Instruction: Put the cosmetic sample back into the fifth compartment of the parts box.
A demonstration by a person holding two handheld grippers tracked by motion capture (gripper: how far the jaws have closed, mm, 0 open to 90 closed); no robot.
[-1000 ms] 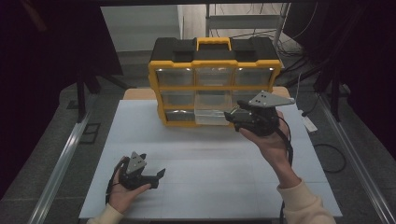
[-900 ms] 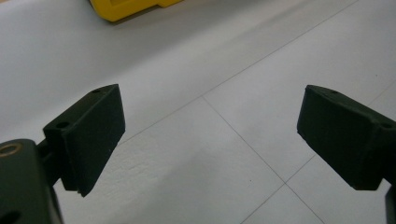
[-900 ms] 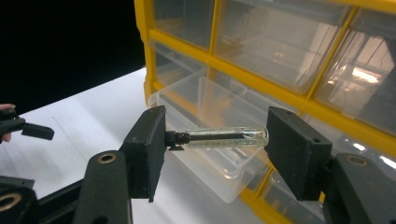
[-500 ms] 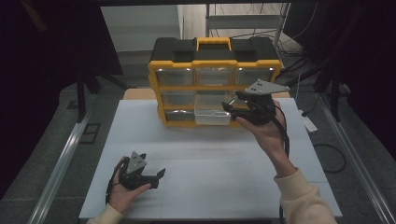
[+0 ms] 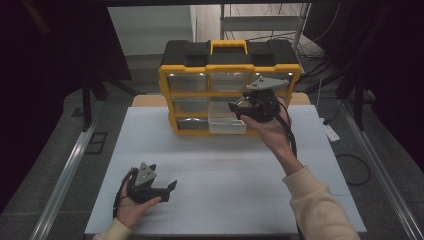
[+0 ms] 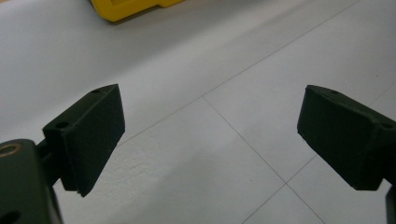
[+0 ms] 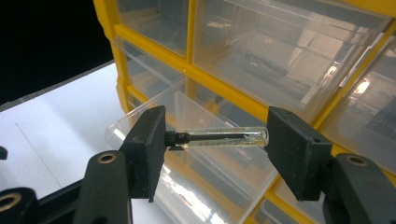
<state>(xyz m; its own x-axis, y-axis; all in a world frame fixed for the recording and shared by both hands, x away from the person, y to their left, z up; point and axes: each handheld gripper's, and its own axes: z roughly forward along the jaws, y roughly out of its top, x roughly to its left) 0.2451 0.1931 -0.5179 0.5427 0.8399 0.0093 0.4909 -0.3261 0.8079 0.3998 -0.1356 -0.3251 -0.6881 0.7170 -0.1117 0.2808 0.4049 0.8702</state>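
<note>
The white table and yellow drawer cabinet are overlooked from above; the cabinet is seen close ahead of the right jaws, and its corner far beyond the left ones.

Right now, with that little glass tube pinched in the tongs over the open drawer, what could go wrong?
1. The right tongs hold the small glass tube only by its two ends, so it could slip out or crack if squeezed harder.
2. The clear drawer of the yellow organizer is only partly pulled out; a drop from here might miss it and hit the white table.
</note>
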